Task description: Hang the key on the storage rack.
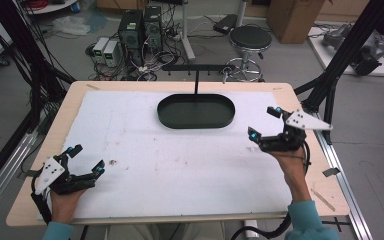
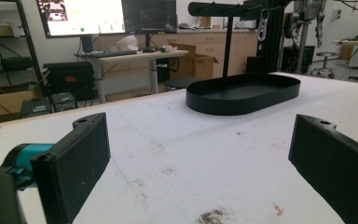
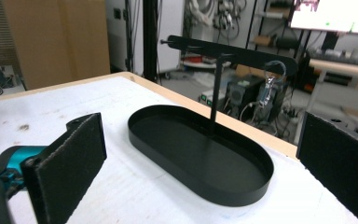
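A black oval tray [image 1: 196,111] lies at the far middle of the white mat, with a thin T-shaped stand [image 1: 196,80] rising from its back edge. A small metal clip [image 3: 269,87] hangs from one end of the stand's bar. My left gripper [image 1: 86,159] rests near the front left corner of the mat, open, with nothing between its jaws. My right gripper [image 1: 264,122] hovers just right of the tray, open and empty, pointing toward it. The tray [image 3: 200,156] lies close ahead in the right gripper view and farther off as the tray [image 2: 244,95] in the left gripper view.
The white mat [image 1: 180,160] covers most of the wooden table [image 1: 300,165]. Small brown stains [image 1: 113,162] mark the mat near the left gripper. Black frame posts [image 1: 330,75] stand at the table's right side, and a stool [image 1: 250,42] and computers sit on the floor beyond.
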The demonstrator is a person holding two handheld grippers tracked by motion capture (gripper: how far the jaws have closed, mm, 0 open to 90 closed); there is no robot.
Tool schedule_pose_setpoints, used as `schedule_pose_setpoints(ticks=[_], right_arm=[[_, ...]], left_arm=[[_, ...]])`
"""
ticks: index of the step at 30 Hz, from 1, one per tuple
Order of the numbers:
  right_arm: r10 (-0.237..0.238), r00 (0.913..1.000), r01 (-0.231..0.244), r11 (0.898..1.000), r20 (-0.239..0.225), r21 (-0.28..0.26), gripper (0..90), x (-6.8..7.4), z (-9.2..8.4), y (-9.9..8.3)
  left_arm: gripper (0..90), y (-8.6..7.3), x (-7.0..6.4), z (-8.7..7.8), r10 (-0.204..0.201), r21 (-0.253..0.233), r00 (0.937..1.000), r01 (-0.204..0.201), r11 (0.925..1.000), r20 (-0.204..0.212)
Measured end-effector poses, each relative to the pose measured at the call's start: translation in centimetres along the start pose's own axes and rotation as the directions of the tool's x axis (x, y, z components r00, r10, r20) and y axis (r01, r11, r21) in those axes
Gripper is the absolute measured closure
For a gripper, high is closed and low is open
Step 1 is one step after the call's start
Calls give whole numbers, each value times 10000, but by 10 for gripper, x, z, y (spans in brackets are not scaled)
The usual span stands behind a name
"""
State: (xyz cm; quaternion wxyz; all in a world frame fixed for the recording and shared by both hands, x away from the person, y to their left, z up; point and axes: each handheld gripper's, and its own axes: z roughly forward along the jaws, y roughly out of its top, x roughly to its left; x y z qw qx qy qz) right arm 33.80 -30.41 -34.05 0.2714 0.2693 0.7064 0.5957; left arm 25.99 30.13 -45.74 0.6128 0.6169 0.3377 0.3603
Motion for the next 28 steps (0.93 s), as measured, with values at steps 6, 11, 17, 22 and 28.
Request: schedule_pose_setpoints(ticks=[6,11,17,22,28], right_arm=[[70,9999,-64,9989,142,-457,6,20,-17,-37],[250,9978,-195,9959,609,-887,6,27,-29,-72],[357,9924,-234,9943,1180,-1039,6,25,-38,-104],[385,9917,-282,9961,1231,-836,6,24,-35,-119],[728,9902,-564,9893,1196,-1348,6,21,-39,-123]], left_arm=[[57,0,0,0,32,20,10000,-31,10000,-23],[57,0,0,0,73,20,10000,-73,10000,-6],[57,0,0,0,106,44,9999,-106,9999,-28],[57,0,-1,0,89,39,10000,-89,10000,-30],[58,0,-1,1,73,52,9999,-73,10000,-70]])
